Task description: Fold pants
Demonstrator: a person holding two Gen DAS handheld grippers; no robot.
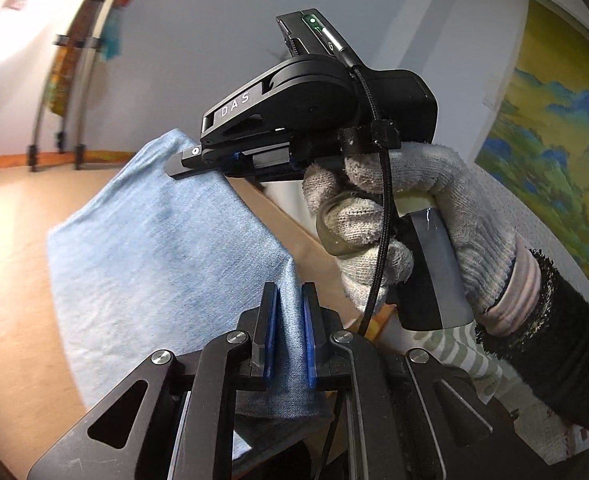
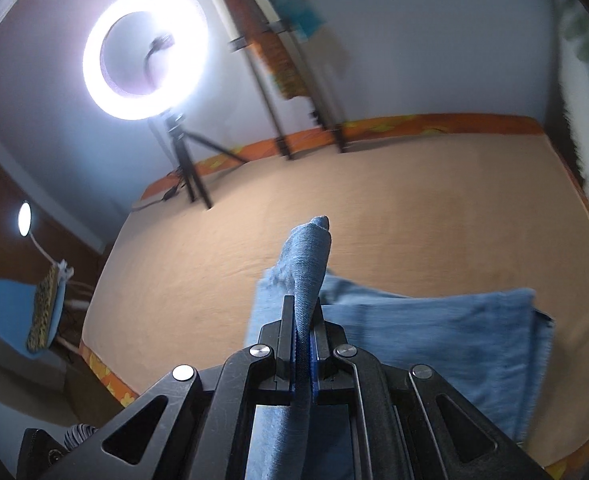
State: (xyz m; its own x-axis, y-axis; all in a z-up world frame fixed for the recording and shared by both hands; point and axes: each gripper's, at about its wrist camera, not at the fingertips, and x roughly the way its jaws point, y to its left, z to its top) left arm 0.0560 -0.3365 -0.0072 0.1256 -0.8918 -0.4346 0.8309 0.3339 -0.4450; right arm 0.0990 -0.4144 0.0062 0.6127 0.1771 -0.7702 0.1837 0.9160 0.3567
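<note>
Light blue denim pants (image 1: 162, 248) are held up above a tan surface (image 1: 10, 264). My left gripper (image 1: 288, 332) is shut on a fold of the pants' edge. The right gripper shows in the left wrist view (image 1: 198, 164), held in a gloved hand (image 1: 398, 216), gripping the far end of the same edge. In the right wrist view, my right gripper (image 2: 304, 330) is shut on a bunched fold of the pants (image 2: 308, 264), and the rest of the pants (image 2: 446, 340) lies below on the tan surface (image 2: 374, 200).
A lit ring light on a tripod (image 2: 146, 52) stands at the far left edge of the tan surface. A rack with poles (image 2: 294, 92) stands at the back. A colourful wall picture (image 1: 554, 128) hangs on the right. A blue chair (image 2: 22, 312) is at the left.
</note>
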